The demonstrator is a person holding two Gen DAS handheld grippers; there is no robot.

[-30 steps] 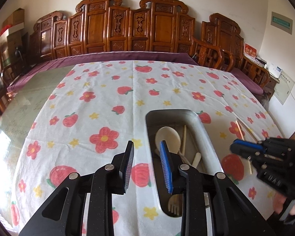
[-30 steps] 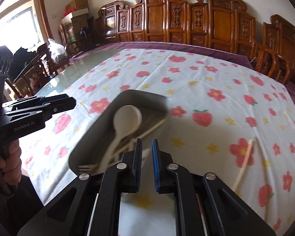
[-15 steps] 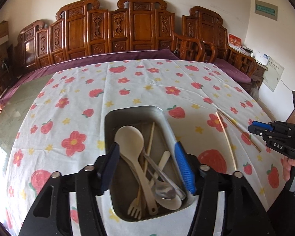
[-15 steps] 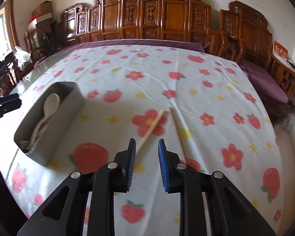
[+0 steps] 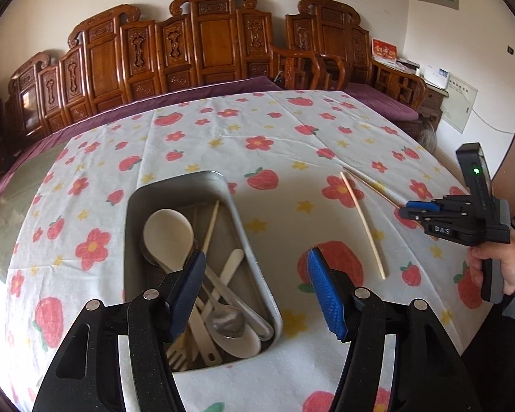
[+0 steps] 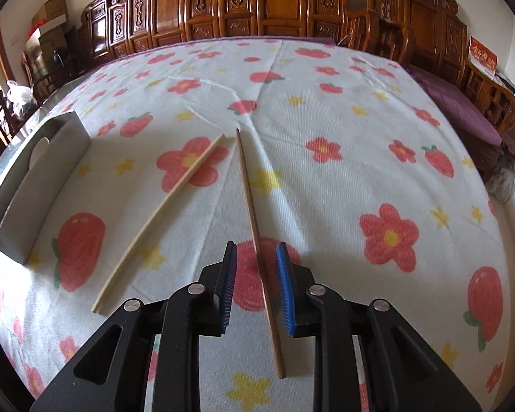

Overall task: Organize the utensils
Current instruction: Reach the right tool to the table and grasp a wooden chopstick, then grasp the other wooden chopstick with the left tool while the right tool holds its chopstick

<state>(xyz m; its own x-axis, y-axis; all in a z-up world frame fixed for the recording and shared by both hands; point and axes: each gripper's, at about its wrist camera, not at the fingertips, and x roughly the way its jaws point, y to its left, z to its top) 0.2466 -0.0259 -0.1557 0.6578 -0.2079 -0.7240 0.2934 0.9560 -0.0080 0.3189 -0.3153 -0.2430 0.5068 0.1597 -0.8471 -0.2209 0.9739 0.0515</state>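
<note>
- Nearest in the right wrist view, the right gripper [image 6: 255, 276] points down at a flowered tablecloth [image 6: 343, 185]. Its blue pads [image 6: 284, 285] stand a little apart, and a dark brown chopstick [image 6: 257, 237] lies on the cloth in the gap between them. The pads do not press on it, so nothing is held yet.
- That chopstick runs from about 6 o'clock, under the gripper, up toward 12 o'clock.
- At about 10 o'clock from the gripper lies a second, pale chopstick [image 6: 161, 213], slanting up to the right. The far tips of the two come near each other but stay apart.
- Farther out, at 9 o'clock, stands a metal tray [image 6: 41, 185], well apart from both chopsticks.
- In the left wrist view, the left gripper [image 5: 254, 286] hangs with its jaws wide and empty, astride the tray's [image 5: 250, 250] right wall at its near end.
- Inside the tray lie a pale ladle [image 5: 168, 233], a metal spoon [image 5: 228, 322], a pale fork and another chopstick — most utensils seem already gathered.
- Beyond, at 2 o'clock, a person's hand [image 5: 504, 264] holds the right gripper over the two loose chopsticks.
- Judged step: picking up the dark chopstick, one of two items left out.
- The next move likely calls for lowering the pads to the cloth and closing squarely — a thin stick can roll or slip out.
</note>
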